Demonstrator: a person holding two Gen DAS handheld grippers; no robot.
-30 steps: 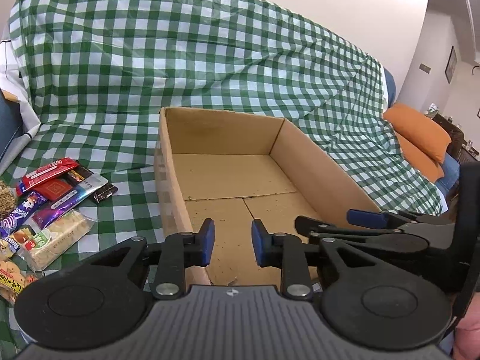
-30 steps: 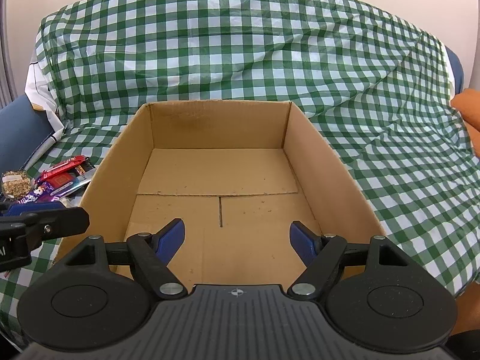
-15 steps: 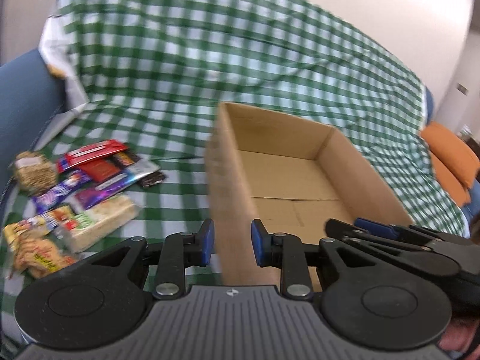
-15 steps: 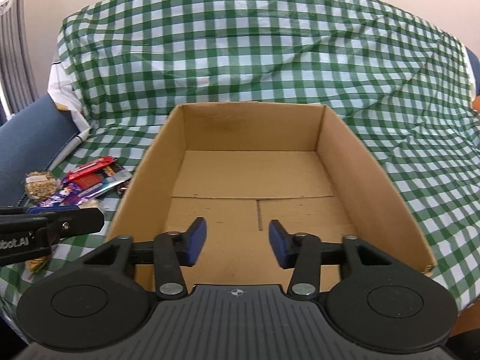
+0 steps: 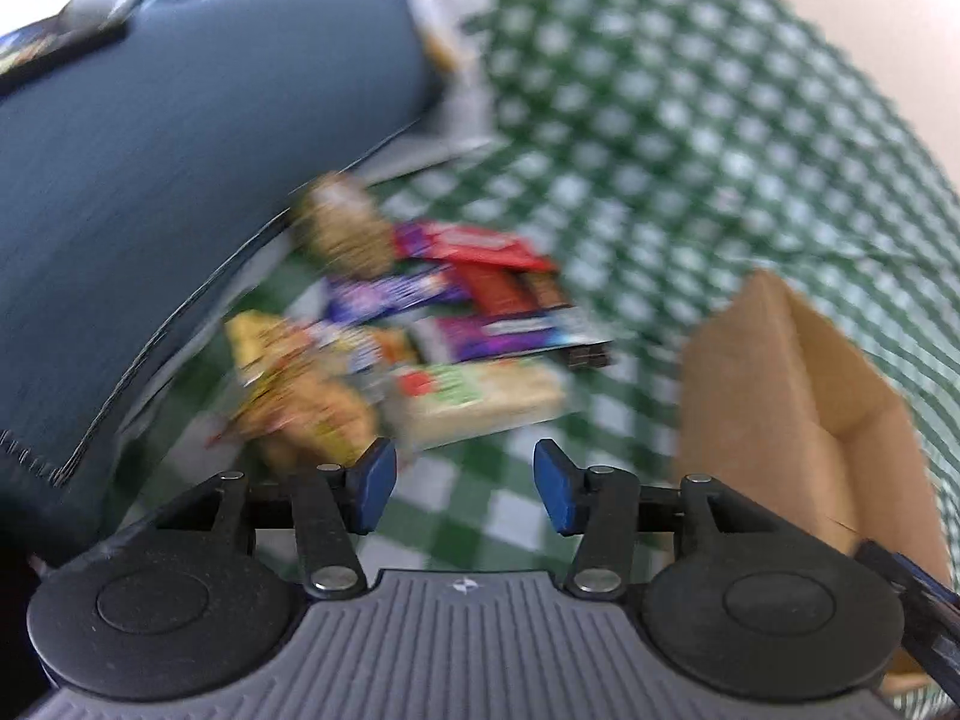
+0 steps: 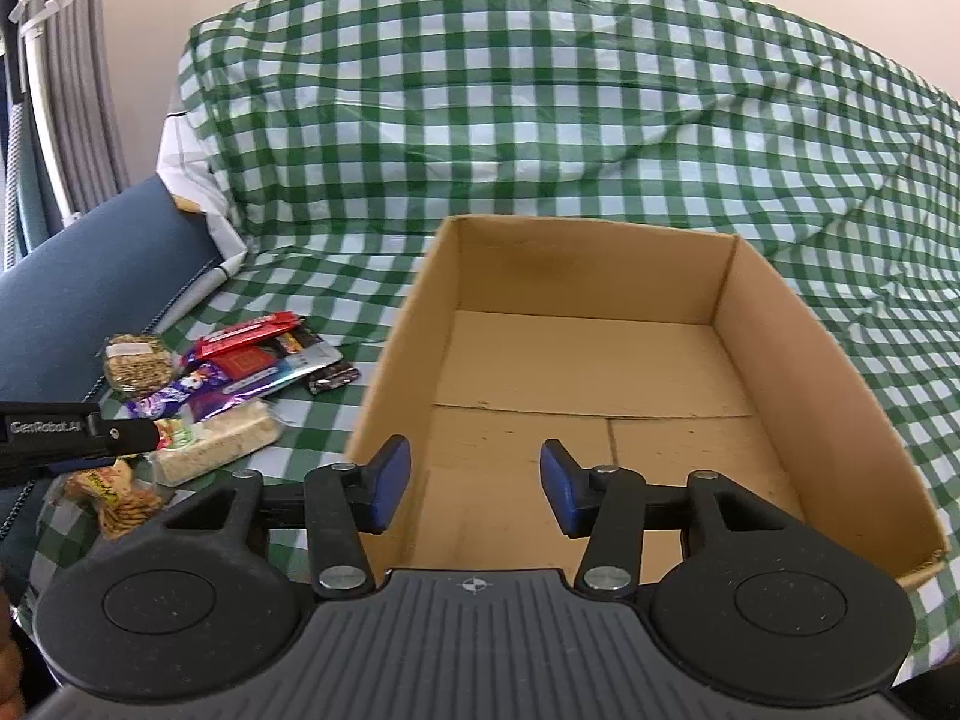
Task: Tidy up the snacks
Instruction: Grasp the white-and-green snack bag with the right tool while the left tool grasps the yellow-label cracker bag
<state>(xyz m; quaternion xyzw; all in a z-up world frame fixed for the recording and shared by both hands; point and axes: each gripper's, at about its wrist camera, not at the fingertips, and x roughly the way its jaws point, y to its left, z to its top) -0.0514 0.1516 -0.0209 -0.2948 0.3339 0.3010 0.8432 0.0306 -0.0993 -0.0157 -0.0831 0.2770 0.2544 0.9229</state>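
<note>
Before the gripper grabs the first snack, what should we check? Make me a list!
1. Cardboard box has room inside: ok, nothing in it.
2. Left gripper open with nothing between its fingers: ok; its jaws have just been opening.
3. Left gripper aimed at the snack pile: ok, the snacks lie just ahead of it.
4. Pale wrapped bar is free to lift: ok, it lies at the pile's near edge.
5. Right gripper out of the way: ok, over the box, open.
6. Left view sharp enough to aim: not ok, blurred.
</note>
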